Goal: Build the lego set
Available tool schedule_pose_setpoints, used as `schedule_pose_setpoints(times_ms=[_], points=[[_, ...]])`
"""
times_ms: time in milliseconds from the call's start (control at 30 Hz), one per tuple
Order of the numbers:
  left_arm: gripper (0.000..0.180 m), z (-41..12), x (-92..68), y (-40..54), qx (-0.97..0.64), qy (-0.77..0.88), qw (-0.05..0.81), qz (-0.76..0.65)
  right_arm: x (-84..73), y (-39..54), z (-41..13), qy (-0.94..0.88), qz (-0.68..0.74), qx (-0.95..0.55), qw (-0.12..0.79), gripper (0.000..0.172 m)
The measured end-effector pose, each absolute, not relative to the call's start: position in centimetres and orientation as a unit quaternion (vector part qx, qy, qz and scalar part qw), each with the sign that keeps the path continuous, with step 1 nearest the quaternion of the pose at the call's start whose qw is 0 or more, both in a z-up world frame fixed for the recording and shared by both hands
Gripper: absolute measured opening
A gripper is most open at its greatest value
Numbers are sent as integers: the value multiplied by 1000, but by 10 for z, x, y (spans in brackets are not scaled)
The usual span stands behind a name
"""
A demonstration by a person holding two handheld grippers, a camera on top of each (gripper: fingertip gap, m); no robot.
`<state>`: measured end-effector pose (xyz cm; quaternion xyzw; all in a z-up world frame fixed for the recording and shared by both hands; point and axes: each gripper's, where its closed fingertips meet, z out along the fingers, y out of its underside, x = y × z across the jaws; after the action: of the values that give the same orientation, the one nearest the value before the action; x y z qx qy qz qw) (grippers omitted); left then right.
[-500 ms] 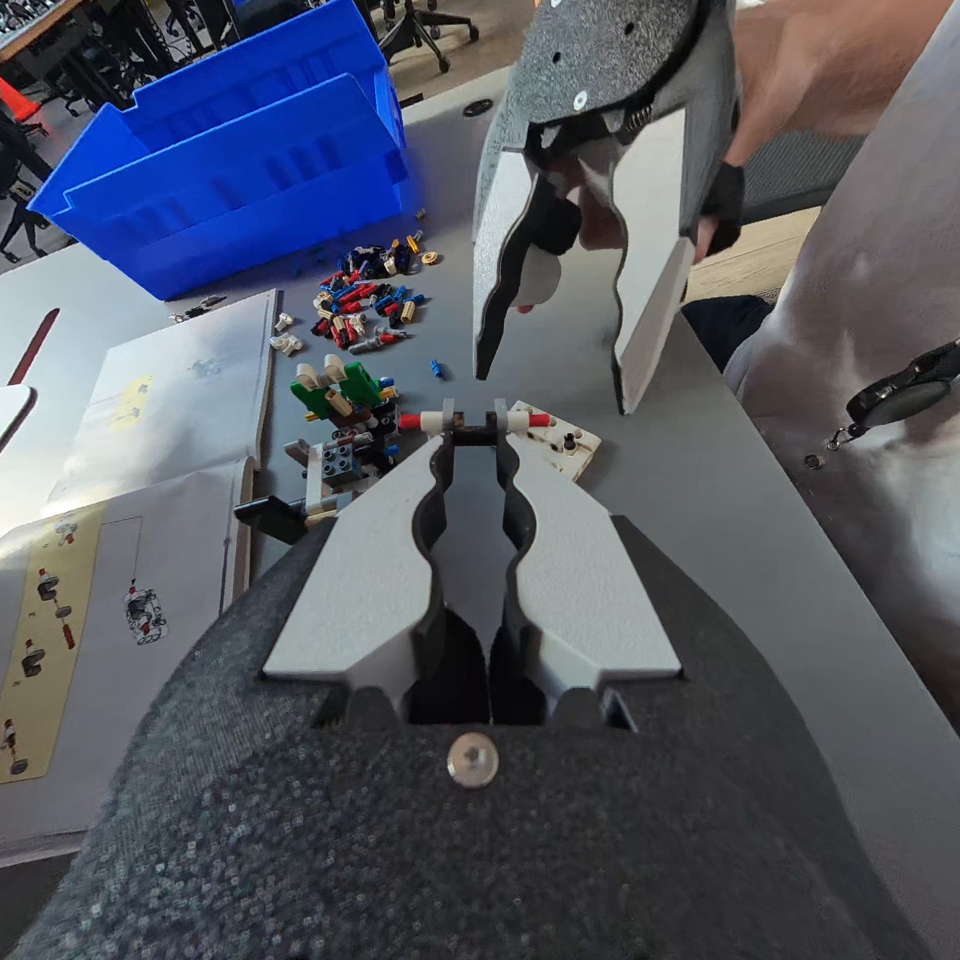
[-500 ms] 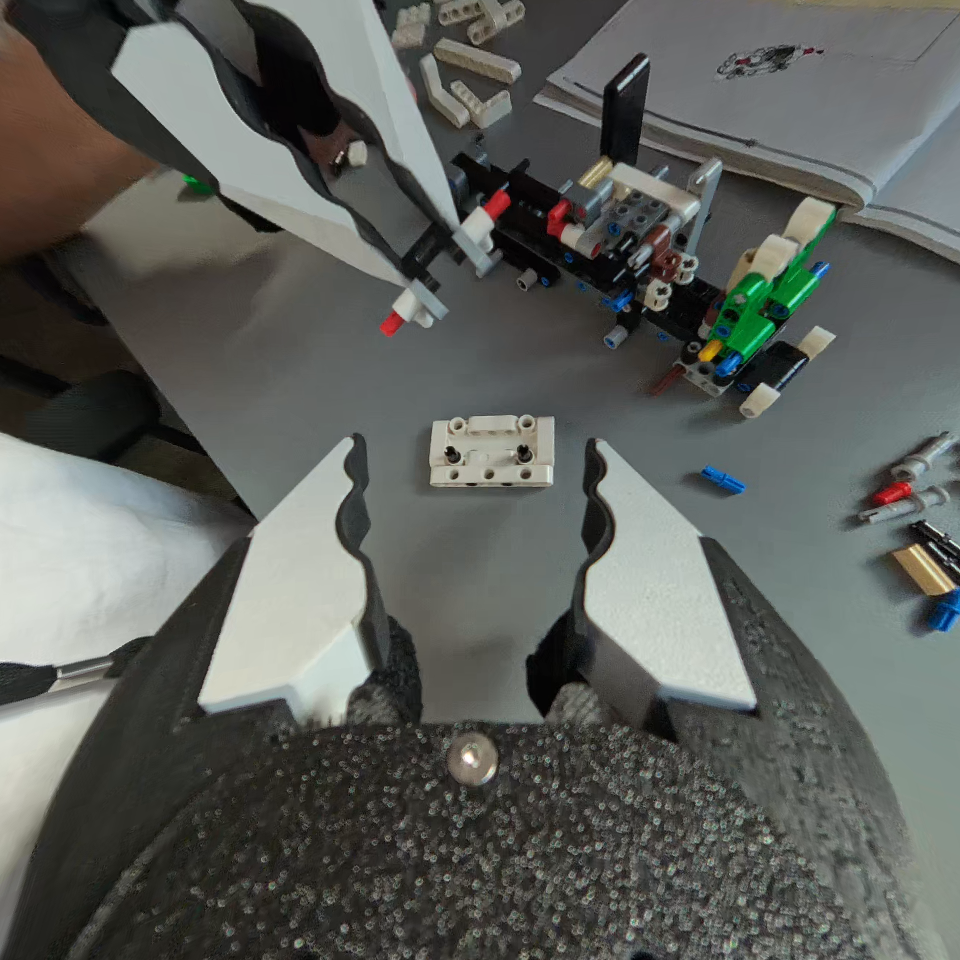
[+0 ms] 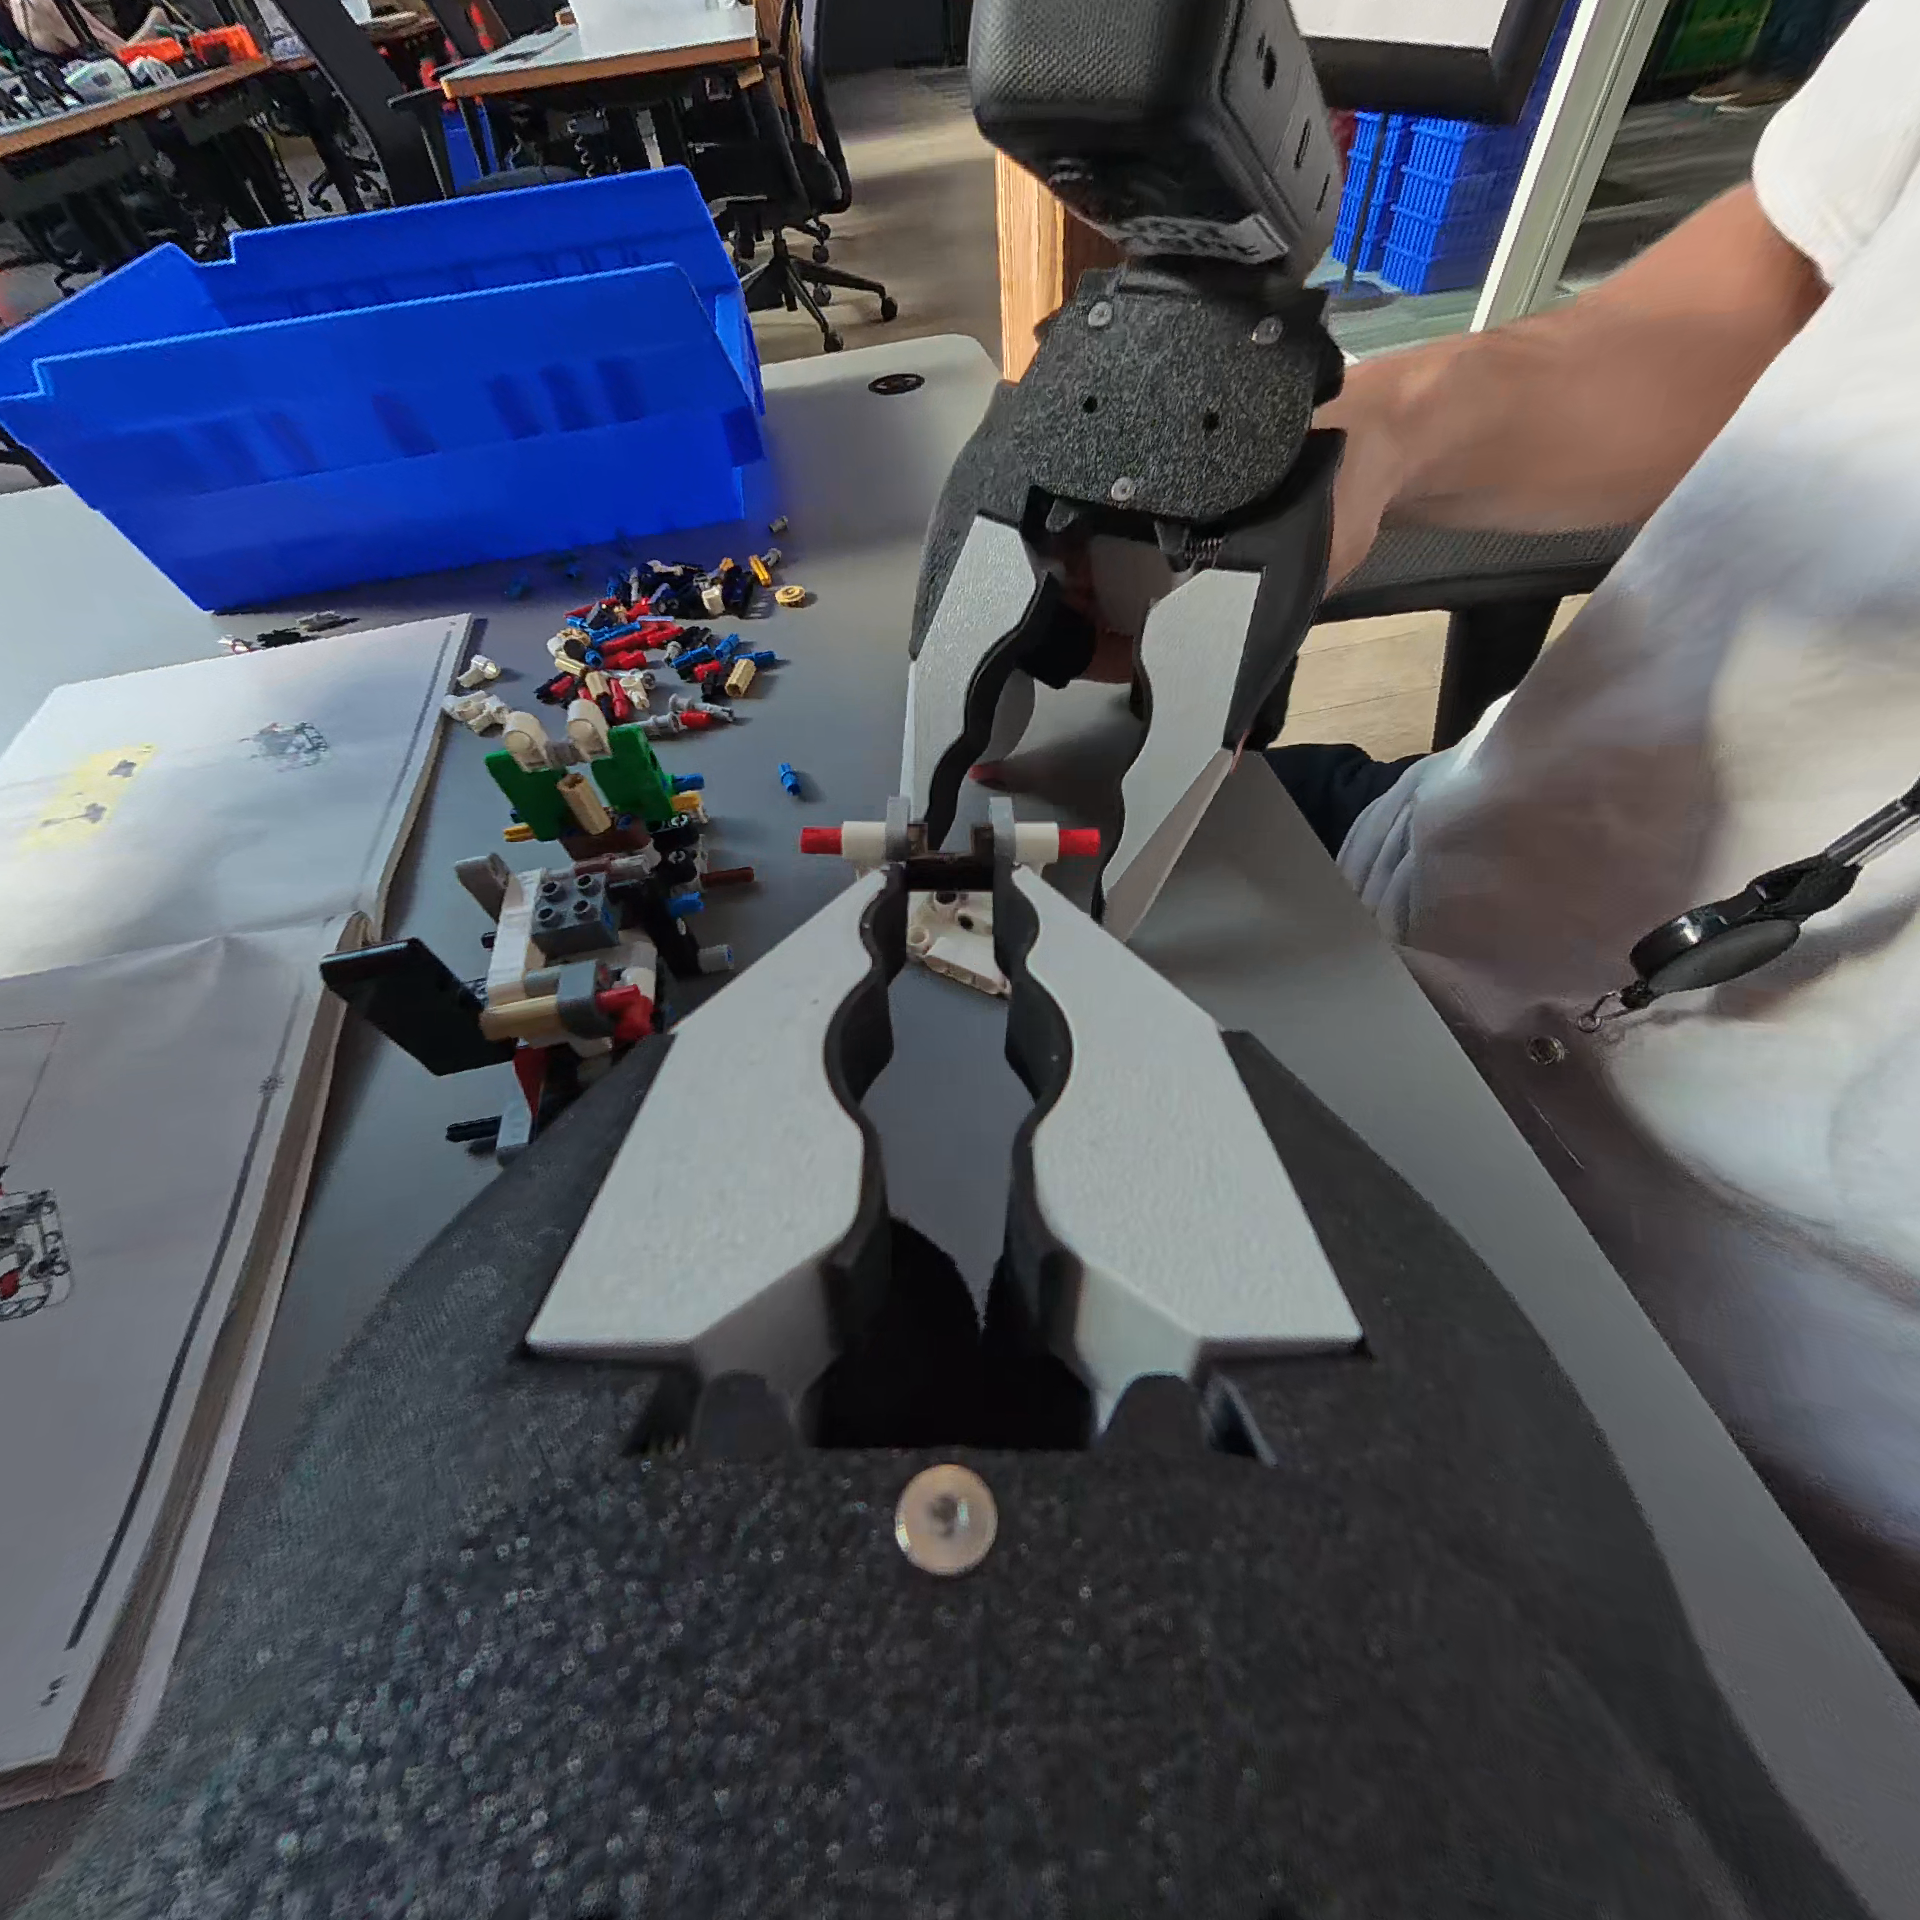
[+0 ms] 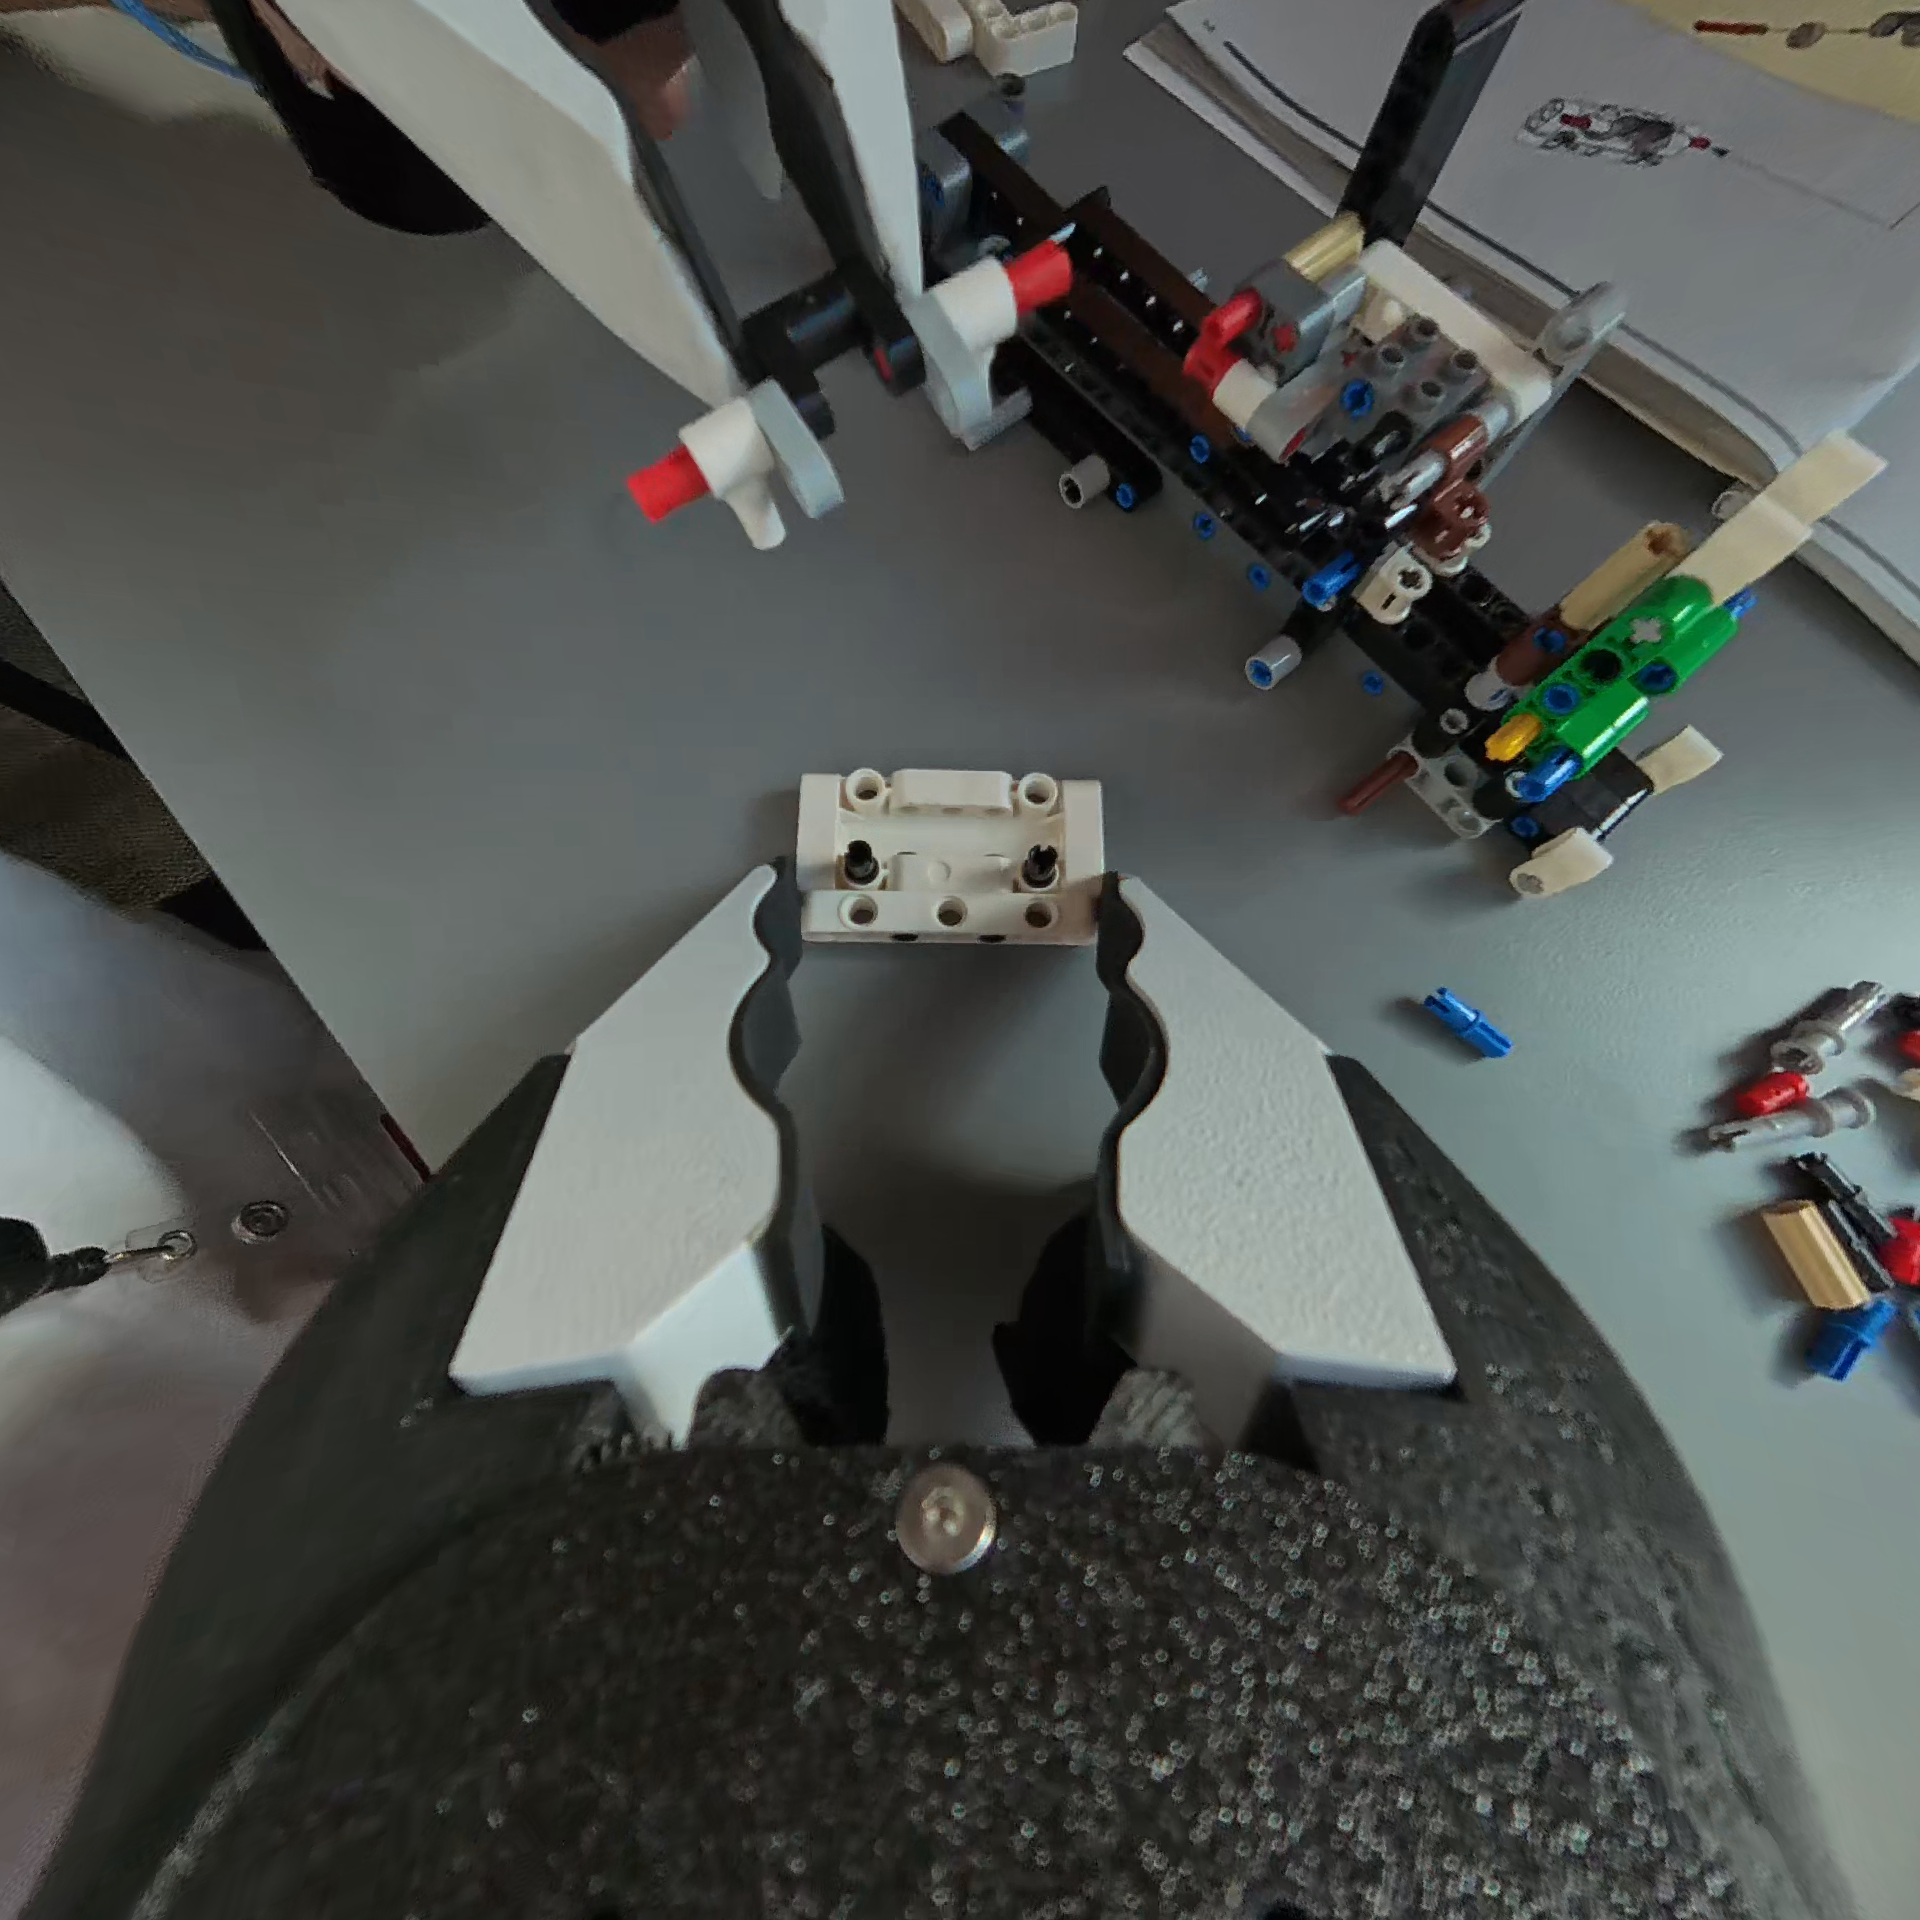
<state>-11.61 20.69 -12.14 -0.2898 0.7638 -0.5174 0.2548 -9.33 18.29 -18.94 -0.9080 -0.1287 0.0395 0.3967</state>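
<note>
Grey tabletop [image 4: 520, 675], white block [image 4: 950, 857] crosswise

My grey table [image 4: 436, 665] carries a white brick frame [image 4: 948, 857], a half-built brick model [image 4: 1382, 468], loose pins [image 3: 665, 644], a blue bin [image 3: 395, 416] and an open instruction booklet [image 3: 208, 790].

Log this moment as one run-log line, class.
left gripper: shut on black axle piece | right gripper: shut on white frame piece | grey table

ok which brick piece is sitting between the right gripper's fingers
The white rectangular frame piece with two black pins, flat on the grey table; the red-tipped axle assembly is in the left gripper.
</note>
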Motion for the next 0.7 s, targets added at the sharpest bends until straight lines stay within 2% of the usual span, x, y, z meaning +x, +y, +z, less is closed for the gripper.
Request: schedule_pose_setpoints(times_ms=[200, 333, 467, 700], points=[[13, -124, -116, 202, -286, 762, 253, -523, -103, 180, -180, -192, 88, -879, 427, 56], [14, -129, -123, 190, -278, 775, 216, -524, -116, 173, -162, -200, 137, -851, 466, 56], [14, -134, -130, 177, -267, 788, 192, -520, -122, 161, -153, -225, 126, -831, 492, 56], [14, -138, -133, 168, -253, 800, 184, -512, -133, 157, -156, -247, 113, -834, 481, 56]])
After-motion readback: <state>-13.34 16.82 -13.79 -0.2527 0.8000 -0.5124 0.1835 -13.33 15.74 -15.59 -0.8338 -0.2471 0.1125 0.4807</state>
